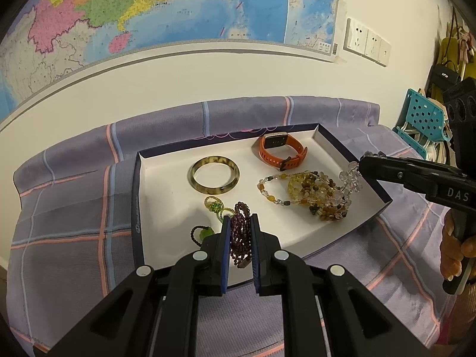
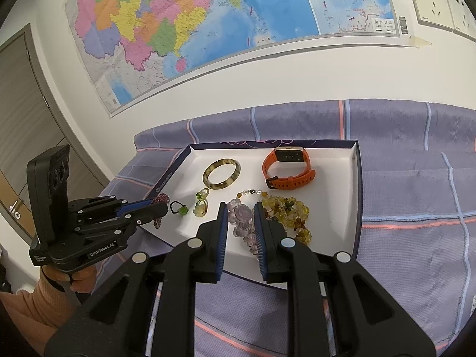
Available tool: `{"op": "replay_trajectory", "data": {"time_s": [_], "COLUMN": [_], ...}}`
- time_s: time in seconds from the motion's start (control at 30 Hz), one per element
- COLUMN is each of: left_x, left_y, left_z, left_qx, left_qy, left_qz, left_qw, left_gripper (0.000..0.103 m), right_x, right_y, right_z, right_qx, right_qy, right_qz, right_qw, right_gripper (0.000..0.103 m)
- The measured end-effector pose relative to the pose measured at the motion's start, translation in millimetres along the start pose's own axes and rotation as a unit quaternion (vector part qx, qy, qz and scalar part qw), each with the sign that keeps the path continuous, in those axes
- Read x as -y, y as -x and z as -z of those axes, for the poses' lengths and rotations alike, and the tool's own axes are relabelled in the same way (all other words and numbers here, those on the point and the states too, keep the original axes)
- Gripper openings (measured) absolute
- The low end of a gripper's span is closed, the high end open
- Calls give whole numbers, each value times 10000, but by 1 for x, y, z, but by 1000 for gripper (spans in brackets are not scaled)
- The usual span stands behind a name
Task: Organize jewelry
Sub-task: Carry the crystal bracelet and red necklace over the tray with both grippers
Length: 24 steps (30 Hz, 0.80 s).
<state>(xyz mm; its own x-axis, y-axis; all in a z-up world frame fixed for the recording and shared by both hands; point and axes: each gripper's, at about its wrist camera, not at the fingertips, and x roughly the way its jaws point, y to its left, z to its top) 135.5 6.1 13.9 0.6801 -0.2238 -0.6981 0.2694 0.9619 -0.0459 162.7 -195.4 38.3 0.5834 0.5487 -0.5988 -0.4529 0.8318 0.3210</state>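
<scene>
Plaid cloth | left tongs point(image 1: 240, 223) clamp purple beads point(image 1: 239, 238) lengthwise | right tongs point(image 2: 240, 211) clamp clear beads point(image 2: 242, 217)

Lower loops of purple bead bracelet point(image 1: 240, 239) behind left tongs point(image 1: 240, 223)

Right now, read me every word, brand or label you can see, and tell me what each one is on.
"DAS": on the right gripper.
"GenRobot.AI": on the left gripper.
Map legend box: Chinese characters, too small to read; its place names too.
Print on the box's left wall: blurred.
Small label on the left gripper's base: unreadable.
</scene>
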Motion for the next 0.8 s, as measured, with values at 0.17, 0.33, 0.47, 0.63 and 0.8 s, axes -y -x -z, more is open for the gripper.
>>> {"op": "replay_trajectory", "data": {"time_s": [0.17, 0.33, 0.47, 0.63, 0.8], "left_x": [-1, -2, -2, -3, -3], "left_y": [-3, -8, -13, -17, -21], "left_z": [1, 2, 2, 3, 3], "left_qx": [-31, -83, -138, -193, -237], "left_qy": [15, 18, 31, 42, 47], "left_qz": [-17, -28, -52, -63, -75], "left_qw": [10000, 10000, 9999, 9998, 9997], "left_gripper": [11, 11, 11, 11, 11], "right_x": [1, 2, 2, 2, 2], "right_y": [-2, -6, -10, -14, -16], "right_z": [0, 0, -1, 0, 0], "right_qx": [-28, -72, -106, -142, -168], "right_qy": [-16, -52, -103, -110, -111], "right_qz": [-14, -36, -66, -115, -133], "right_qw": [10000, 10000, 9999, 9998, 9997], "right_gripper": [18, 18, 18, 18, 18]}}
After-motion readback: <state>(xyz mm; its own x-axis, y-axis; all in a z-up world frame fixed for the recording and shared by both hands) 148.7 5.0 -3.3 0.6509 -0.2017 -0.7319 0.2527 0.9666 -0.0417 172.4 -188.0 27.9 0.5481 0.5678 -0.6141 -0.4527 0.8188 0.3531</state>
